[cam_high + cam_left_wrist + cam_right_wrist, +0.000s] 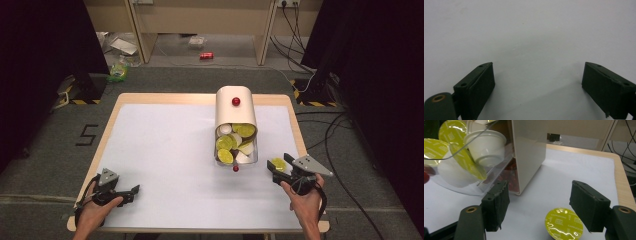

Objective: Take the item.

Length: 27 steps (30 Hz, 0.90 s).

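Right gripper (278, 165) sits at the near right of the white surface (165, 150), just beside the open front of the capsule dispenser (235, 112). Its jaws stand apart with a yellow-lidded capsule (564, 223) between them. In the right gripper view the capsule rests lid-up on the surface, closer to the right-hand jaw, and a gap shows between the lid and the left-hand jaw. Whether the right-hand pad touches the capsule's rim cannot be told for certain; it appears to stand just clear. The grip is therefore recorded as spread, not pinching.

The dispenser is a cream housing with a red knob (236, 101) on top and a clear drawer (236, 147) pulled out toward the person. The drawer holds a loose heap of white capsules, several showing yellow foil lids. A second small red knob (235, 169) sits at the drawer's front edge.

Left gripper (131, 191) rests at the near left of the surface, well apart from the dispenser. Its jaws are spread wide, with bare white surface between them.
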Each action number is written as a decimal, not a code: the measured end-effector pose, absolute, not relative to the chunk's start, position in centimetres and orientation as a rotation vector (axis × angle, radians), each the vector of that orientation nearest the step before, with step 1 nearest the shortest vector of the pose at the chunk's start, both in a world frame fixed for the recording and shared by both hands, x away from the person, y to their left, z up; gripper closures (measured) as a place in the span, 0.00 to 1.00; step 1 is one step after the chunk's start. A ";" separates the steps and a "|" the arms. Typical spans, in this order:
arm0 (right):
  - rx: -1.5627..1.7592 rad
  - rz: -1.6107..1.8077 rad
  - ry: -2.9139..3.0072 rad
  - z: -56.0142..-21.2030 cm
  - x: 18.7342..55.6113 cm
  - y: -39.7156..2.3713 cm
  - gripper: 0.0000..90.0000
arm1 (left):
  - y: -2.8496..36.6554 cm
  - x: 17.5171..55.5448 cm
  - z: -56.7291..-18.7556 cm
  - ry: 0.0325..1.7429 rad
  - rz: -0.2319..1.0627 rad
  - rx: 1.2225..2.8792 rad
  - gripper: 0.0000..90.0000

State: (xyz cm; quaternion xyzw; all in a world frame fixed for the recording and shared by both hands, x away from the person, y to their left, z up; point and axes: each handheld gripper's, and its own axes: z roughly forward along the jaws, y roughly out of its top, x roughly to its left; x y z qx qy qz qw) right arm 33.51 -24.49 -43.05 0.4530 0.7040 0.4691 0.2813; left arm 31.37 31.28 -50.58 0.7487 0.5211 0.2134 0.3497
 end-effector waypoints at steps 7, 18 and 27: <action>1.189 1.272 1.886 -42.7 32.9 -24.0 0.35 | 31.3 31.4 -50.6 1.350 0.553 1.940 0.12; 1.171 1.295 1.880 -42.3 32.1 -24.0 0.32 | 31.3 31.4 -50.6 1.350 0.552 1.940 0.12; 1.148 1.312 1.887 -42.2 31.5 -23.7 0.30 | 31.3 31.4 -50.6 1.350 0.553 1.940 0.12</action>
